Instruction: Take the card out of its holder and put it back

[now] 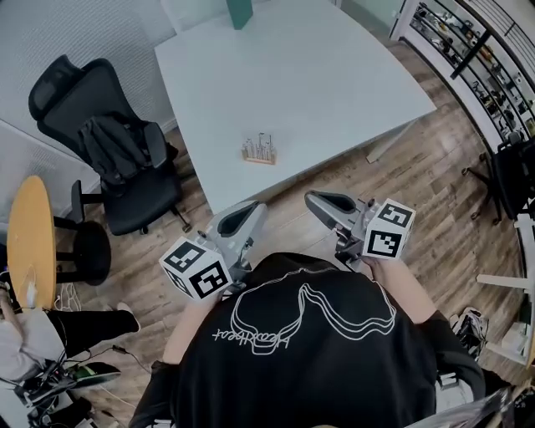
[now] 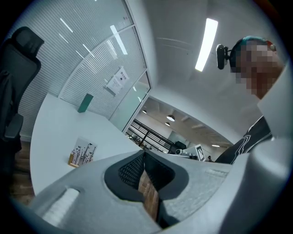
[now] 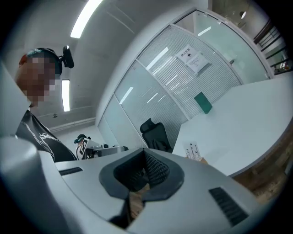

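A small wooden card holder (image 1: 259, 155) stands near the front edge of the white table (image 1: 334, 84), with a white printed card (image 1: 263, 144) upright in it. My left gripper (image 1: 252, 208) and right gripper (image 1: 313, 199) hang side by side over the floor, close to my chest and short of the table edge. Both point toward the holder and both are shut with nothing between the jaws. The left gripper view shows the holder (image 2: 81, 154) at lower left beyond the closed left gripper (image 2: 144, 153). In the right gripper view the holder (image 3: 194, 152) sits at the table's edge past the closed right gripper (image 3: 145, 153).
A green block (image 1: 240, 12) stands at the table's far edge. A black office chair (image 1: 113, 150) is left of the table, a round wooden table (image 1: 32, 242) further left, and a seated person (image 1: 50, 334) at lower left. Shelving (image 1: 468, 50) and a dark chair (image 1: 510, 175) are on the right.
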